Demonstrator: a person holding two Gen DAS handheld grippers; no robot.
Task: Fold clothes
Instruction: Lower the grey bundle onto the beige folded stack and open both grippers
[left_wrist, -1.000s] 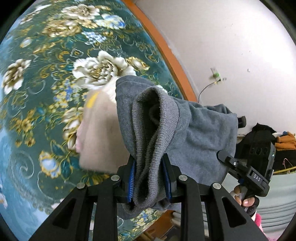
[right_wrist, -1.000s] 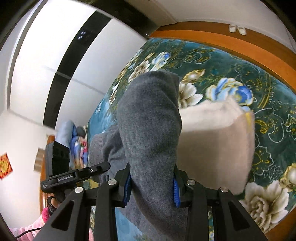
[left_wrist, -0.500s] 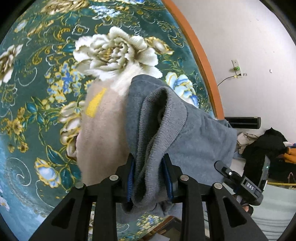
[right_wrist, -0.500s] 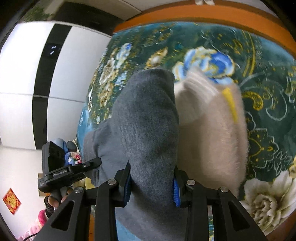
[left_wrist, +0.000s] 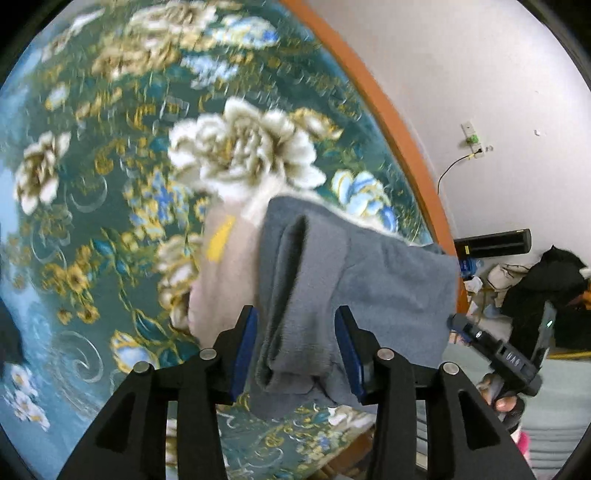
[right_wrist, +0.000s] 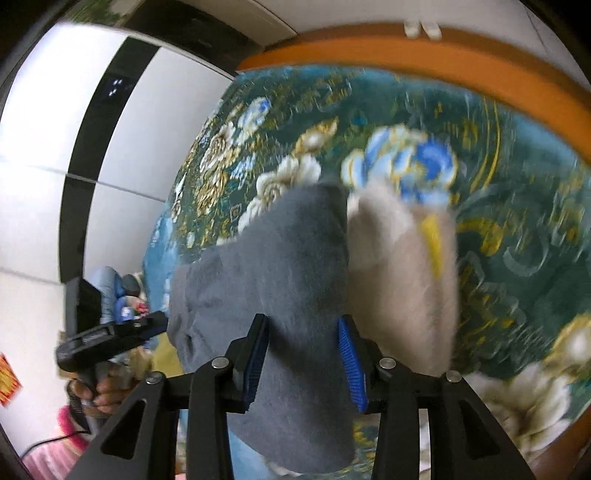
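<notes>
Teal floral bedding with cream and blue blooms fills both wrist views, edged by an orange wooden rim against a pale wall. Over it hangs the grey garment, thick and fleecy, already doubled on itself, with a beige fuzzy piece bearing a yellow mark lying just to its left on the bed. The left gripper has just been opening: its blue pads stand apart from the bunched grey fold that still sits between them, a gap showing on the right side. The right gripper has also eased open a little, yet grey cloth fills the space between its pads and appears still pinched. The risk, as I judge it, is an uneven drop: with one end let go and the other held, the heavy fold could slide, twist or spring open, landing skewed over the beige piece near the bed's edge rather than flat.
</notes>
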